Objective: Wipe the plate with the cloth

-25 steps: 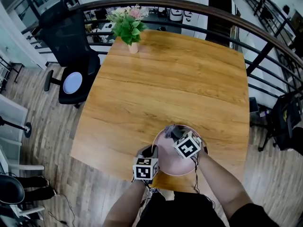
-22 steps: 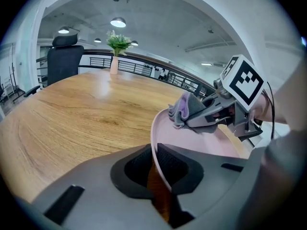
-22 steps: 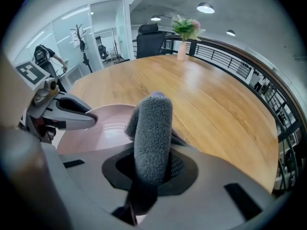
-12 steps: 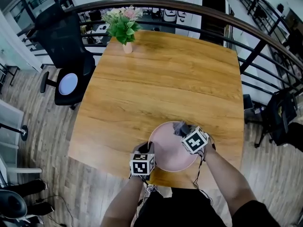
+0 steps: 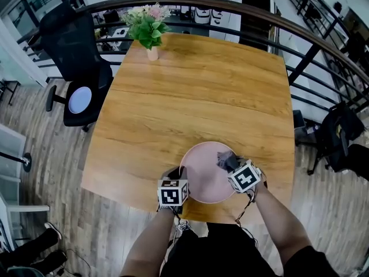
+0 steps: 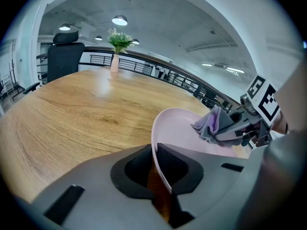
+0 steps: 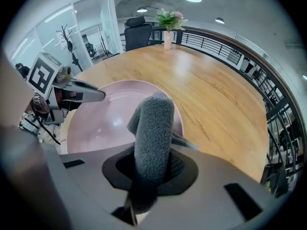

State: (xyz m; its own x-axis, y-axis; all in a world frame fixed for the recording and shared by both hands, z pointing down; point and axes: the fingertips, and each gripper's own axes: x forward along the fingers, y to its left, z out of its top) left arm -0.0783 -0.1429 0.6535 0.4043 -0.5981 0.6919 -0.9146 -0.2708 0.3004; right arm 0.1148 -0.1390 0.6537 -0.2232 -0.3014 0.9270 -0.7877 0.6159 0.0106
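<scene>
- Plate [image 5: 203, 178] sits right of middle, close to the near edge of the tabletop [image 5: 196, 91]. Only a thin strip of wood is left between rim and edge.
- Left tool [image 5: 180, 176] is clamped on the plate's left rim. In the left gripper view I see the rim running straight between the nearly closed jaws.
- Right tool [image 5: 232, 164] is closed on the grey cloth [image 5: 225, 157], whose bunched end lies against the plate's right inner side.
- Lots of room beyond the plate: bare wood all the way to the far side, with only the flower vase [image 5: 149, 30] at the far left corner.
- Railing [image 5: 314, 53] curves round the far and right sides, near the tabletop's right edge. Black office chair [image 5: 78, 51] stands off the far left.
- Hard to see: both marker cubes cover bits of the plate's rim, and my arms hide part of the near edge.
- In the right gripper view the cloth fills the jaw gap, so the pads are hidden.
- I can't tell if the plate lies flat or tipped.
</scene>
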